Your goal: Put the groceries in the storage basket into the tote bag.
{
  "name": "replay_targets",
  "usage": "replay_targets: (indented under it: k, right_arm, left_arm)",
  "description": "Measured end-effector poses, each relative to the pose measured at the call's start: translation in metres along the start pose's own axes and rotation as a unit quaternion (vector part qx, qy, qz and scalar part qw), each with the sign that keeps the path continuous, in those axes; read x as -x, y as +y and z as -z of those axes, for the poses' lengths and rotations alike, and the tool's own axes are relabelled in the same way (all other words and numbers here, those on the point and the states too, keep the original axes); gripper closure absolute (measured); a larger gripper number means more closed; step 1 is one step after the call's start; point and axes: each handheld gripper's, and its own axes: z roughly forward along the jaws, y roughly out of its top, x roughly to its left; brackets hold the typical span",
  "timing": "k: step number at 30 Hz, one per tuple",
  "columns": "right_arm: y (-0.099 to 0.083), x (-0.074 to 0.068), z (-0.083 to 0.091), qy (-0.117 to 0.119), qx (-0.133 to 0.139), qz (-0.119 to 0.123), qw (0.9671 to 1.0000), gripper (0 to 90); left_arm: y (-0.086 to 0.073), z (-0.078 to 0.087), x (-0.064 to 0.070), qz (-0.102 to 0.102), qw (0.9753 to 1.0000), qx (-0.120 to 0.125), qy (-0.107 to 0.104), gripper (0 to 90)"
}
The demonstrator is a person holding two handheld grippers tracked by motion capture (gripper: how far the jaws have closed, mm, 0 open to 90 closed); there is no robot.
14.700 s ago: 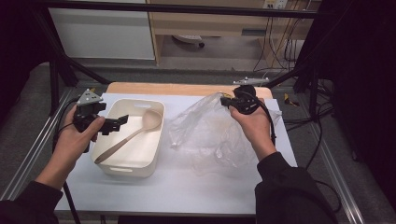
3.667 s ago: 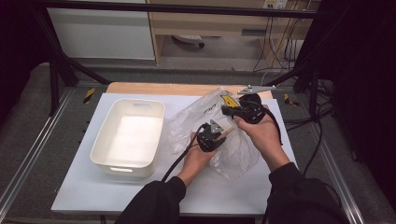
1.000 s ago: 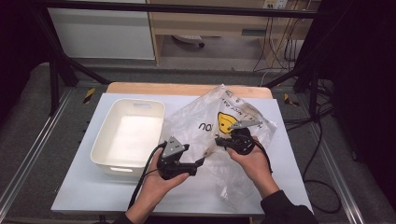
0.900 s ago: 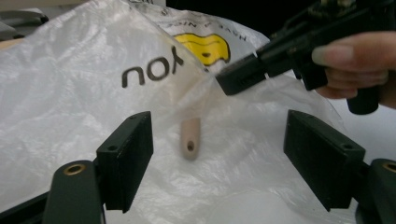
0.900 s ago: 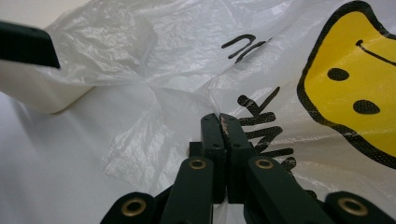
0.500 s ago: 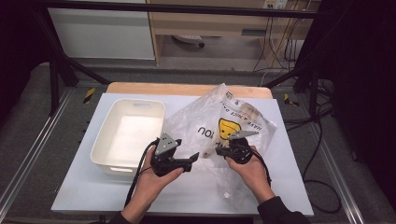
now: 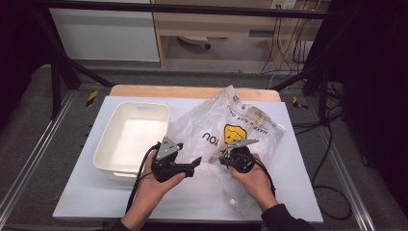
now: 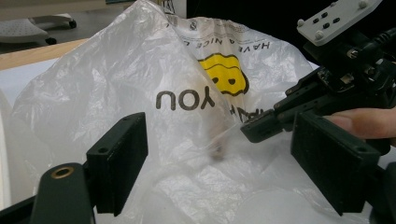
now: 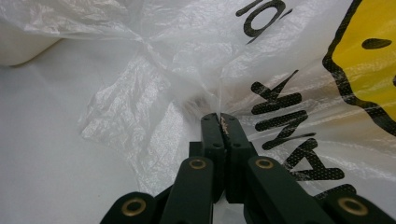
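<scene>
Nearest the table's front edge, two forearms come in from the bottom of the high view, each hand wrapped round a gripper.

Left gripper (image 7: 197,161): jaws spread wide, nothing between them. In the left gripper view the two black jaws stand well apart and the crumpled plastic bag (image 8: 187,107) lies in front of them, just beyond the pads; contact with the film cannot be told. In the high view this gripper points to the right, toward the bag's near left edge.

Right gripper (image 9: 220,116): jaws pressed together. In the right gripper view a thin fold of the clear film is pinched between the tips, with the film pulled up into a small ridge at the grip point. In the high view this gripper (image 7: 222,160) sits at the bag's near edge, just beside the left gripper's tips; its grey three-cornered plate faces up.

Plastic bag (image 7: 231,130): translucent, printed with a yellow smiley face and black lettering. It lies crumpled on the white table (image 7: 96,192), spreading from the grippers toward the far right.

White rectangular bin (image 7: 115,154): on the table to the left of the bag, and the bag's left edge reaches its right wall.

Farther off, a wooden board edge (image 7: 144,91) runs along the table's back.
</scene>
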Motion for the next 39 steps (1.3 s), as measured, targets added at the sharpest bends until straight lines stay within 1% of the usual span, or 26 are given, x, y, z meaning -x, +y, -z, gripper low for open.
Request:
replay_targets:
  k: [3, 8, 10, 13, 16, 20, 22, 25, 26, 29, 30, 33, 34, 38, 39]
  right_arm:
    - [-0.001, -0.003, -0.001, 0.002, -0.005, 0.001, 1.0, 90.0]
    - [-0.003, -0.003, -0.001, -0.001, -0.003, 0.003, 1.0, 89.7]
    - [-0.003, -0.003, 0.001, -0.004, -0.001, 0.004, 1.0, 86.9]
    - [-0.003, -0.002, 0.003, -0.014, 0.008, 0.004, 0.9999, 77.4]
    - [-0.002, -0.002, 0.007, -0.022, 0.015, -0.002, 0.9996, 63.6]
    - [0.0, -0.003, 0.018, -0.035, 0.041, 0.0, 0.9985, 46.5]
    - [0.0, -0.004, 0.022, -0.042, 0.052, 0.003, 0.9978, 39.6]
    - [0.0, -0.008, 0.028, -0.051, 0.064, 0.009, 0.9966, 30.9]
    - [-0.001, -0.009, 0.031, -0.054, 0.067, 0.014, 0.9962, 28.7]
    - [-0.001, -0.013, 0.038, -0.065, 0.081, 0.016, 0.9944, 21.9]
    - [-0.001, -0.014, 0.041, -0.069, 0.084, 0.018, 0.9939, 20.4]
    - [-0.003, -0.015, 0.049, -0.082, 0.094, 0.018, 0.9921, 16.8]
    - [-0.003, -0.015, 0.051, -0.086, 0.097, 0.014, 0.9915, 16.0]
    - [-0.009, -0.009, 0.063, -0.106, 0.104, 0.004, 0.9889, 12.9]
    - [-0.011, -0.007, 0.066, -0.112, 0.108, 0.001, 0.9879, 12.0]
  left_arm:
    - [0.001, 0.001, -0.002, 0.002, 1.0, 0.002, 0.003, 18.9]
    - [0.0, 0.002, -0.003, 0.001, 1.0, 0.0, 0.009, 17.9]
    - [0.0, 0.002, -0.004, 0.002, 1.0, 0.001, 0.01, 17.0]
    - [0.001, 0.003, -0.005, 0.003, 0.9999, 0.005, 0.012, 14.4]
    - [0.002, 0.005, -0.007, 0.004, 0.9999, 0.01, 0.013, 12.1]
    - [0.004, 0.009, -0.009, 0.005, 0.9998, 0.015, 0.014, 11.7]
    - [0.006, 0.011, -0.011, 0.003, 0.9997, 0.015, 0.016, 11.7]
    - [0.011, 0.015, -0.014, 0.0, 0.9994, 0.016, 0.031, 12.2]
    - [0.013, 0.018, -0.016, -0.001, 0.9993, 0.017, 0.034, 12.7]
    - [0.019, 0.026, -0.023, -0.002, 0.9986, 0.024, 0.047, 13.1]
    - [0.021, 0.029, -0.026, -0.003, 0.9982, 0.026, 0.054, 13.2]
    - [0.025, 0.036, -0.039, 0.008, 0.9973, 0.027, 0.068, 13.6]
    - [0.026, 0.039, -0.044, 0.012, 0.9969, 0.026, 0.074, 13.6]
    - [0.027, 0.047, -0.06, 0.022, 0.9949, 0.027, 0.094, 14.2]
    - [0.027, 0.048, -0.063, 0.028, 0.9944, 0.029, 0.098, 14.3]
